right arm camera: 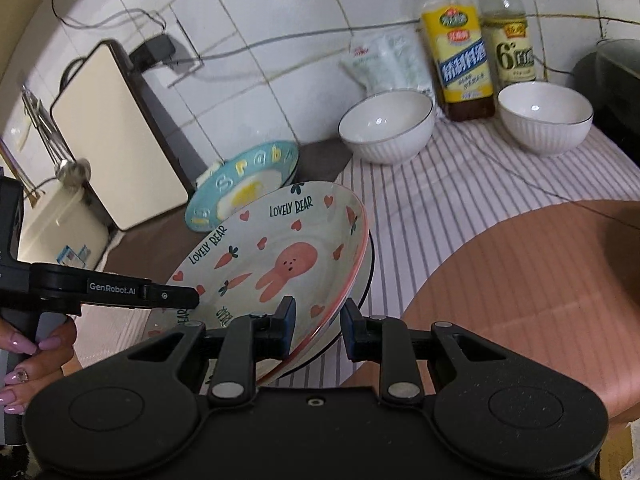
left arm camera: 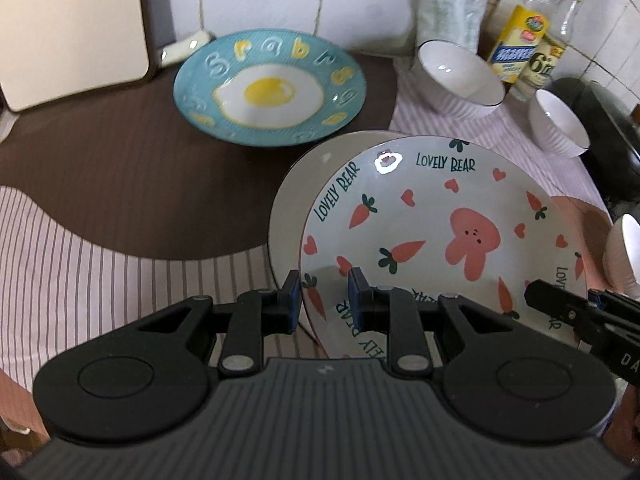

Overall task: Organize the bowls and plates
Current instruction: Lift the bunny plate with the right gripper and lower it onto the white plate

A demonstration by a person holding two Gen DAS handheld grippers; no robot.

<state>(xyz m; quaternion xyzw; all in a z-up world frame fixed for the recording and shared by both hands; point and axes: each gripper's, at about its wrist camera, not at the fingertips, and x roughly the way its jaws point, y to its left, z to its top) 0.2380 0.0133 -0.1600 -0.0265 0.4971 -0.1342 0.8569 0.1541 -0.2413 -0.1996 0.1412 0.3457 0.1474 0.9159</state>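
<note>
Pink-rimmed bunny plate (left arm camera: 432,232) straddled by both grippers: left gripper (left arm camera: 324,296), right gripper (right arm camera: 318,320), jaws part-open, rim between fingers, unpinched; likely just stacked on plain plate (left arm camera: 292,200) beneath.

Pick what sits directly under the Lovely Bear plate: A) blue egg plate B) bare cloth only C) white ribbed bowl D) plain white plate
D: the Lovely Bear plate overlaps a plain white plate, whose rim shows at its left edge; the blue egg plate lies apart, farther back.
</note>
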